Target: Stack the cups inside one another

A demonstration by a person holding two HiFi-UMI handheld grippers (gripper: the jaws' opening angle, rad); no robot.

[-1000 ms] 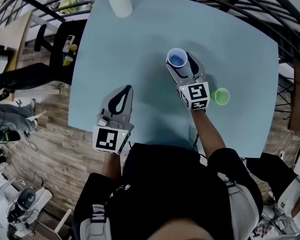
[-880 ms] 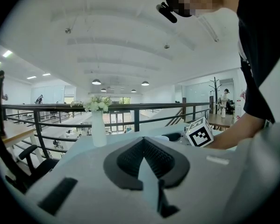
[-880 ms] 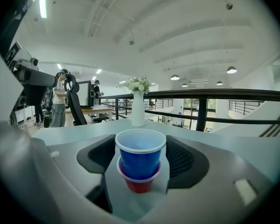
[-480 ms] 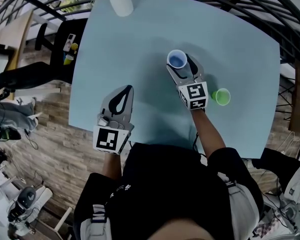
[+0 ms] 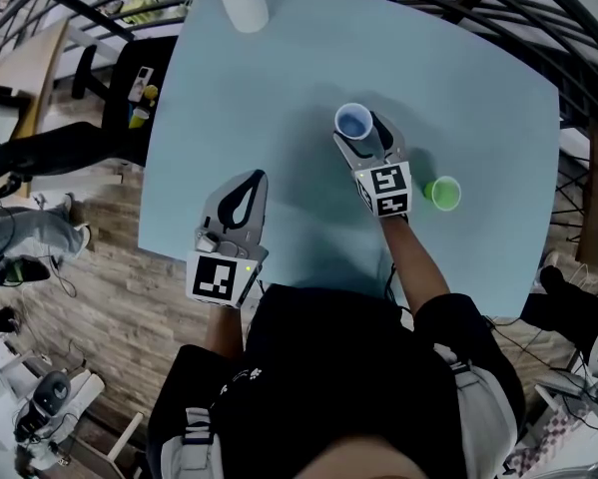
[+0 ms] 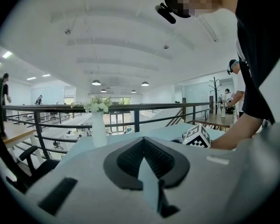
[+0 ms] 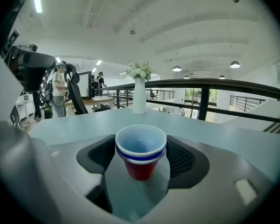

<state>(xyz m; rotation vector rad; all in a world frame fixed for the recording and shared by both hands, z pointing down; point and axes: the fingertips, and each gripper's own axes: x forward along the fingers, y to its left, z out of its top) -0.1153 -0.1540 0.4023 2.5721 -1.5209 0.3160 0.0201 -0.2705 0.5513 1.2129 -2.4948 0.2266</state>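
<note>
The right tongs (image 5: 362, 131) (image 7: 140, 158) were closed on a nested stack (image 5: 352, 123) (image 7: 140, 152), a blue cup seated in a red one, its rim touching both pads. A green cup (image 5: 441, 193) stood on the table (image 5: 279, 98) just right of those tongs, apart from the stack. The left tongs (image 5: 247, 183) (image 6: 142, 160) hung over the table's near edge, jaws together and empty. A vase (image 5: 243, 6) stood at the far edge.
</note>
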